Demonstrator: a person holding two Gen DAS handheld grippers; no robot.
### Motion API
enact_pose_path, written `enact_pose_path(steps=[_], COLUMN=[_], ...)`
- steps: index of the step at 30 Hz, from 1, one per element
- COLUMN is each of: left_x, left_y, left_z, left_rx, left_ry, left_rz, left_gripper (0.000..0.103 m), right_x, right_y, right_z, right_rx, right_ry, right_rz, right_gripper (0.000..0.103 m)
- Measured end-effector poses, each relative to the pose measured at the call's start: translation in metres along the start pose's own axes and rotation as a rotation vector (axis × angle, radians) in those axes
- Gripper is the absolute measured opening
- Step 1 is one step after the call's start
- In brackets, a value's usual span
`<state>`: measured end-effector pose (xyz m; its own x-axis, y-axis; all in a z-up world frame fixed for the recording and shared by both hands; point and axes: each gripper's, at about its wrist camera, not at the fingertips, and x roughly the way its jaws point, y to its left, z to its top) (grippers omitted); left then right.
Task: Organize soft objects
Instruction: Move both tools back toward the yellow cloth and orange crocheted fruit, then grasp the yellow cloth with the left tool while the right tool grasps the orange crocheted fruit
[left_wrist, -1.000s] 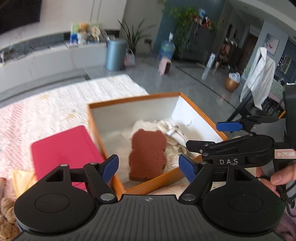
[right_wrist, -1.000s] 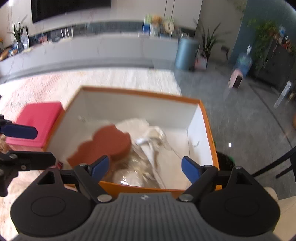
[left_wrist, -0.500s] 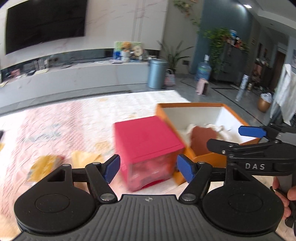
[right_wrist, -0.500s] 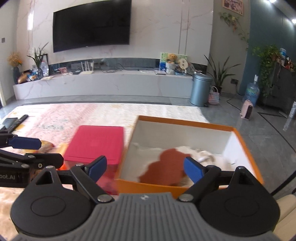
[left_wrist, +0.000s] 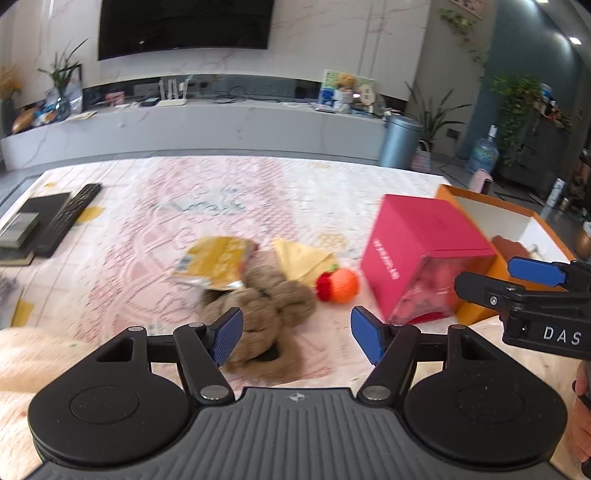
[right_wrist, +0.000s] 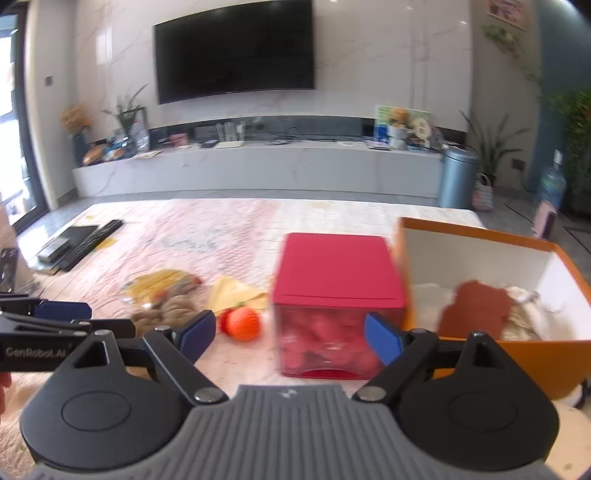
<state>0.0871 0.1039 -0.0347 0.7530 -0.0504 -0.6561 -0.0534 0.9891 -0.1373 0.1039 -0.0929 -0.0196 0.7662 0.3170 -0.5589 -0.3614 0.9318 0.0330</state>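
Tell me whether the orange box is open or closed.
Open. The orange box has no lid on it; its white inner walls show, and a brown bear-shaped piece lies inside on pale fabric.

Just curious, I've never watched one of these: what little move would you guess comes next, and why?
Probably the left claw eases forward and down onto the brown knitted bundle. Its jaws stand open and empty, and the bundle lies on the tablecloth just ahead of them, outside the orange box that already holds a brown bear-shaped piece.

You can read "DAS" on the right gripper (left_wrist: 535, 295), "GenRobot.AI" on the left gripper (right_wrist: 66, 325), white lettering on the red box (left_wrist: 424, 258) too blurred for you to read
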Motion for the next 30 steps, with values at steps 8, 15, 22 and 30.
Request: enact_pose_path(steps=[8, 15, 22, 30], left_x=[-0.003, 0.013, 0.030, 0.050], left_y=[0.043, 0.052, 0.052, 0.056], left_z=[-0.012, -0.016, -0.006, 0.003], left_rx=[-0.085, -0.104, -0.101, -0.097], left_ry=[0.009, 0.041, 0.058, 0.074], left_rz=[0.039, 0.005, -0.003, 0.003], left_gripper=[0.079, 0.079, 0.079, 0.079], right_x=[0.031, 0.057, 0.084, 0.129], right_y=[0.042, 0.058, 0.063, 0.075], right_z=[-0.002, -0.006, -0.002, -0.002], right_rx=[-0.094, -0.145, -0.208, -0.375], right_ry=[0.042, 0.086, 0.117, 0.163], right_rz=[0.074, 0.105, 0.106, 0.048], right_gripper=[0.060, 0.051, 0.050, 0.047])
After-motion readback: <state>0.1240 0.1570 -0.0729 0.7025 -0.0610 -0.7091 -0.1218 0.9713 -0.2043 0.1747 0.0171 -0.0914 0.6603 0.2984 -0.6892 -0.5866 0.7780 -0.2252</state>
